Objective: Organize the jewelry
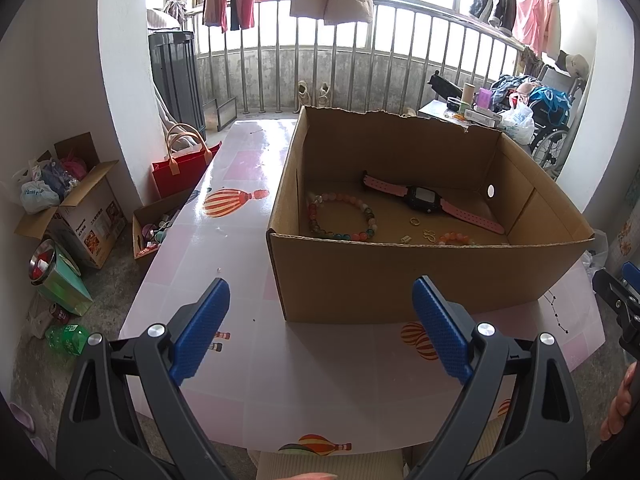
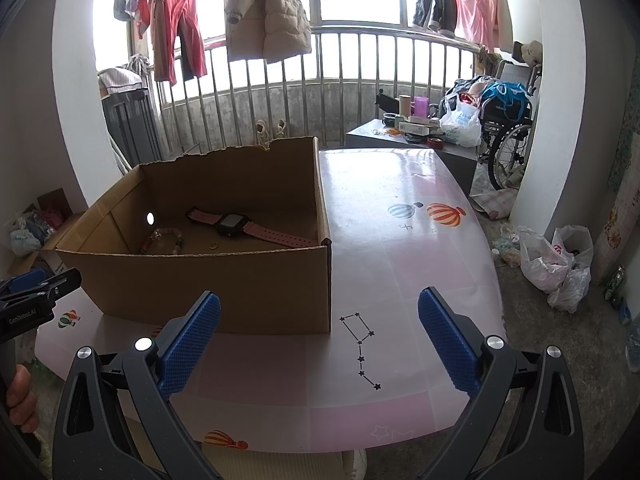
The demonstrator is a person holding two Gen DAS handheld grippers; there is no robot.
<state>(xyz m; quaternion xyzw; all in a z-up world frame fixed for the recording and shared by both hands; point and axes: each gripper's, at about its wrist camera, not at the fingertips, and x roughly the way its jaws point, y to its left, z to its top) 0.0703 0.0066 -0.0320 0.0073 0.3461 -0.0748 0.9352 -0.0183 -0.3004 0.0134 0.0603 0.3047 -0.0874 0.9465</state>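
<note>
Both grippers (image 1: 320,334) (image 2: 320,338) hovering wide, empty, at table's near edge; box (image 1: 400,276) wall risking snagging fingers reaching for ring (image 1: 414,221).

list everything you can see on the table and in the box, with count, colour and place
box: 1, brown cardboard, open, on table
table: 1, pink with balloon prints
watch: 1, pink strap, black face, in box, far side
large bracelet: 1, mixed beads, in box, left
small bracelet: 1, orange beads, in box, near wall
ring: 1, gold, in box, middle
charms: 2 small, gold, in box, near wall
left gripper: blue pads, open, empty
right gripper: blue pads, open, empty
</note>
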